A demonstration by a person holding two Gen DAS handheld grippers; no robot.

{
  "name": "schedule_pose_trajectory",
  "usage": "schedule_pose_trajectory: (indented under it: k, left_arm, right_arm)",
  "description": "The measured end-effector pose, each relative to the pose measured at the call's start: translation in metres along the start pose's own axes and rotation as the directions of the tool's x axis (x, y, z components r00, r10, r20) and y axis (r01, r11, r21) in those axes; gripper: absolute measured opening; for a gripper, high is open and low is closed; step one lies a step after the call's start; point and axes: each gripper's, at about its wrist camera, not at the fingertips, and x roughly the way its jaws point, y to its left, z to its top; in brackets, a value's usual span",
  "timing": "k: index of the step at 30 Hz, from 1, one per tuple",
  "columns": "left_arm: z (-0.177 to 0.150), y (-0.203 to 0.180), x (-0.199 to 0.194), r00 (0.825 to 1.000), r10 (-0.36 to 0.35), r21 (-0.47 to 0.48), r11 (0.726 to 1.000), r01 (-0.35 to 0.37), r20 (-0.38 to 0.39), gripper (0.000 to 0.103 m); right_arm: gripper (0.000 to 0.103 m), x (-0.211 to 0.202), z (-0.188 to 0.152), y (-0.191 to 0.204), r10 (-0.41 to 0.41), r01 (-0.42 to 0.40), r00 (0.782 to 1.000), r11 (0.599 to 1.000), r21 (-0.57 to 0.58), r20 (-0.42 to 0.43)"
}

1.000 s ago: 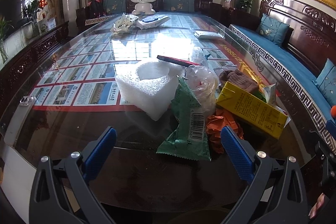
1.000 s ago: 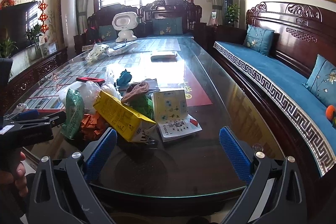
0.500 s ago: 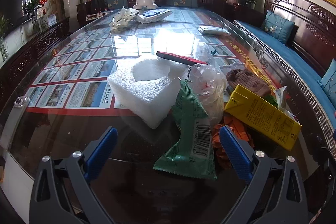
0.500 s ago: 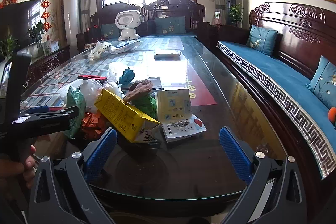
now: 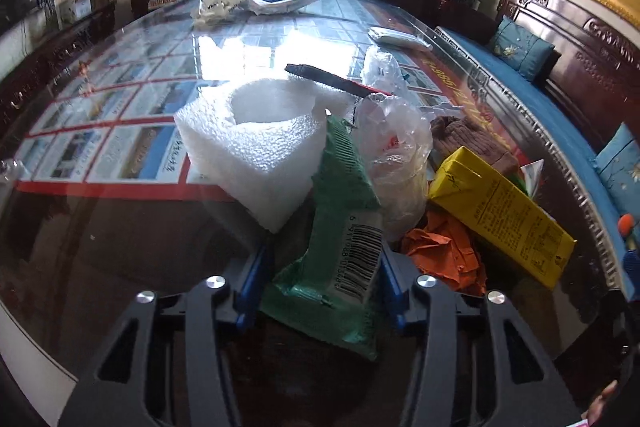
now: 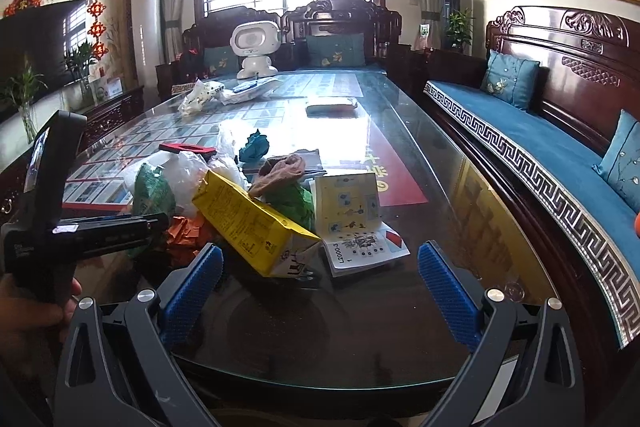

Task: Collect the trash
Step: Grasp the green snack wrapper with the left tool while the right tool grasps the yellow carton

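Observation:
A pile of trash lies on the glass table [image 5: 120, 235]. My left gripper [image 5: 320, 283] is shut on the near end of a green snack wrapper [image 5: 344, 239], which also shows in the right wrist view [image 6: 154, 191]. Beside it lie a white foam block [image 5: 256, 147], a clear plastic bag [image 5: 394, 155], orange crumpled paper [image 5: 444, 255] and a yellow carton [image 5: 500, 215]. My right gripper [image 6: 320, 291] is open and empty, just short of the yellow carton [image 6: 252, 223]. A printed leaflet [image 6: 356, 223] lies to the carton's right.
A brown sock [image 6: 284, 171], green wrapper [image 6: 296, 203], teal crumpled paper [image 6: 254, 147] and a red-black tool [image 6: 186, 148] lie in the pile. A white robot toy [image 6: 254, 49] and more bags stand at the far end. A blue-cushioned wooden bench [image 6: 560, 155] runs along the right.
My left gripper has moved forward to the green wrapper and closed its jaws on it. My right gripper has stayed open and moved slightly forward toward the yellow carton.

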Motion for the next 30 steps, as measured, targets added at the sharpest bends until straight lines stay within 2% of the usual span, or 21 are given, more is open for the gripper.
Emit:
schedule_pose_trajectory:
  k: [2, 3, 5, 6, 8, 15, 22, 30]
  left_arm:
    - [-0.001, 0.002, -0.002, 1.000, -0.019, -0.005, 1.000, 0.019, 0.002, 0.043]
    - [-0.002, 0.003, -0.003, 1.000, -0.030, -0.005, 1.000, 0.030, 0.006, 0.037]
    - [-0.002, 0.005, -0.005, 0.999, -0.043, -0.004, 0.999, 0.043, 0.013, 0.033]
    - [-0.003, 0.004, -0.006, 0.999, -0.042, -0.001, 0.999, 0.042, 0.016, 0.027]
    - [-0.005, 0.005, -0.008, 0.998, -0.059, 0.004, 0.998, 0.059, 0.021, 0.026]
    - [-0.005, 0.005, -0.023, 0.995, -0.081, 0.032, 0.996, 0.079, 0.052, 0.025]
    - [-0.003, 0.008, -0.032, 0.993, -0.099, 0.037, 0.995, 0.097, 0.067, 0.025]
    - [-0.003, 0.014, -0.033, 0.993, -0.104, 0.024, 0.994, 0.102, 0.063, 0.025]
  right_arm:
    - [0.091, 0.001, 0.001, 0.002, 0.008, -0.008, 1.000, 1.000, -0.007, -0.001]
    - [0.090, 0.001, 0.001, 0.002, 0.011, -0.011, 1.000, 1.000, -0.009, -0.001]
    - [0.080, 0.003, 0.003, 0.004, 0.028, -0.028, 1.000, 0.999, -0.015, -0.005]
    - [0.077, 0.003, 0.003, 0.004, 0.034, -0.035, 0.999, 0.999, -0.018, -0.010]
    - [0.068, 0.006, 0.006, 0.007, 0.060, -0.060, 0.998, 0.998, -0.024, -0.026]
    - [0.067, 0.018, 0.014, 0.020, 0.133, -0.139, 0.989, 0.986, -0.091, -0.070]
    - [0.067, 0.044, 0.016, 0.037, 0.080, -0.106, 0.990, 0.967, -0.230, -0.119]
    - [0.064, 0.070, 0.005, 0.060, -0.019, -0.043, 0.989, 0.913, -0.407, -0.147]
